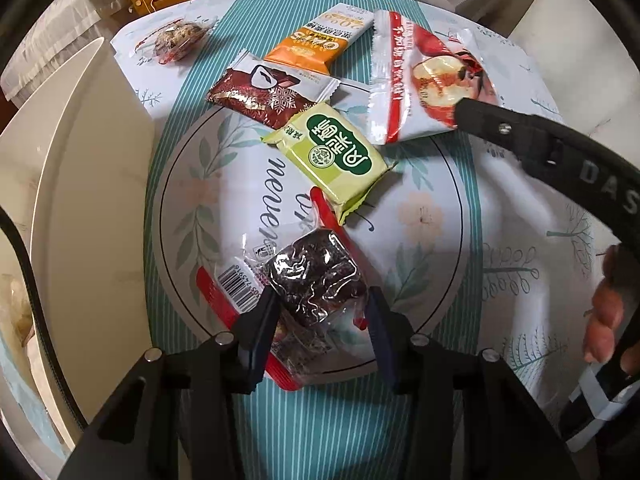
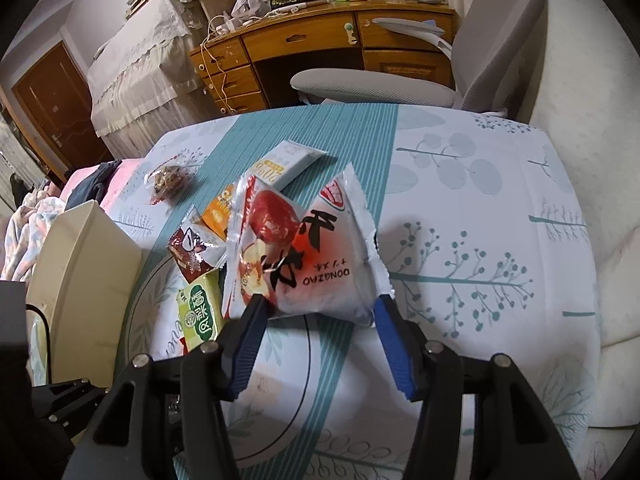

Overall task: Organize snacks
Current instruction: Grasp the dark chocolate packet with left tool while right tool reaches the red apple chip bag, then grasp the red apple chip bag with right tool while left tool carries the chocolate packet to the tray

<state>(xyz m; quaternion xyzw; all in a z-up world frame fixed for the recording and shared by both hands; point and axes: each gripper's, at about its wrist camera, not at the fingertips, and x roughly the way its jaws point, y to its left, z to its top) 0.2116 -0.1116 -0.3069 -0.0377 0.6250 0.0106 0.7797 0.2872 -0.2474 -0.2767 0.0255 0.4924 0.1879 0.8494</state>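
My left gripper (image 1: 320,316) points down at a dark cake in a clear wrapper with red edges (image 1: 316,276), and its blue pads press on both sides of it. The cake lies on a round leaf-printed mat (image 1: 192,184). My right gripper (image 2: 320,304) is shut on the lower edge of a white and red fruit-snack pack (image 2: 320,248), which stands tilted off the cloth. The left wrist view shows the same pack (image 1: 416,80) with one right finger (image 1: 496,124) at its corner. A green pack (image 1: 336,156) lies between the two.
A maroon pack (image 1: 272,96), an orange oat bar (image 1: 320,40) and a clear-wrapped nut snack (image 1: 178,38) lie farther back on the teal cloth. A cream bin (image 2: 80,260) stands at the left edge. A grey chair (image 2: 360,84) and wooden desk (image 2: 300,48) are behind the table.
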